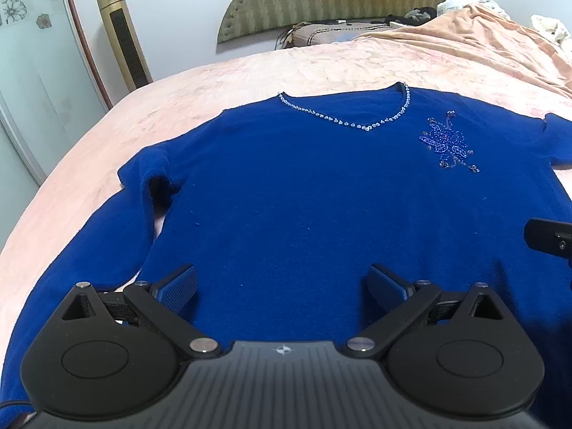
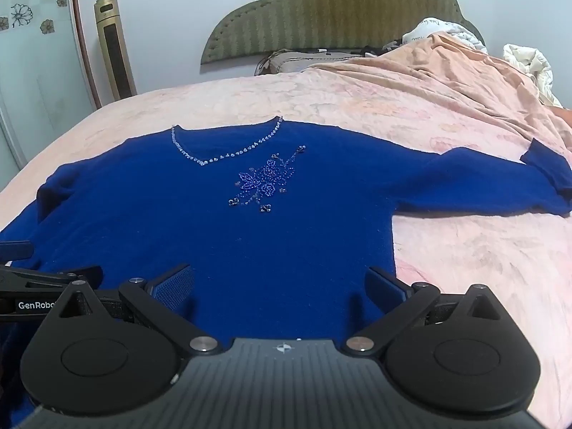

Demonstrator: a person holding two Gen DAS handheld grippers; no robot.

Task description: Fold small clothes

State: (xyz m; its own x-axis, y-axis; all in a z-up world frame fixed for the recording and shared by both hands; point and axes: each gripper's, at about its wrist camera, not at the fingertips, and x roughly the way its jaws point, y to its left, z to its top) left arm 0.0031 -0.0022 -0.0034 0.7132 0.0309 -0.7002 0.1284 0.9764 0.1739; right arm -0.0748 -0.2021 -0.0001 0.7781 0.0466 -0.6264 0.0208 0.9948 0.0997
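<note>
A royal blue sweater (image 1: 304,186) (image 2: 200,228) lies flat, front up, on the pink bed cover, with a beaded V neckline (image 1: 352,121) (image 2: 221,153) and a beaded flower (image 1: 447,141) (image 2: 266,182) on the chest. One sleeve (image 1: 103,236) hangs toward the near left; the other sleeve (image 2: 493,186) stretches out to the right. My left gripper (image 1: 282,282) hovers open over the lower left of the body, nothing between its pads. My right gripper (image 2: 282,282) hovers open over the lower right hem area, also empty. Each view catches the other gripper at its side edge.
The pink bed cover (image 2: 464,257) spreads around the sweater. A rumpled peach blanket (image 2: 447,82) and white bedding (image 2: 525,60) pile up at the far right. A green padded headboard (image 2: 343,10), pillows (image 1: 321,34), a gold tower fan (image 1: 123,35) and a glass door (image 1: 28,71) stand beyond.
</note>
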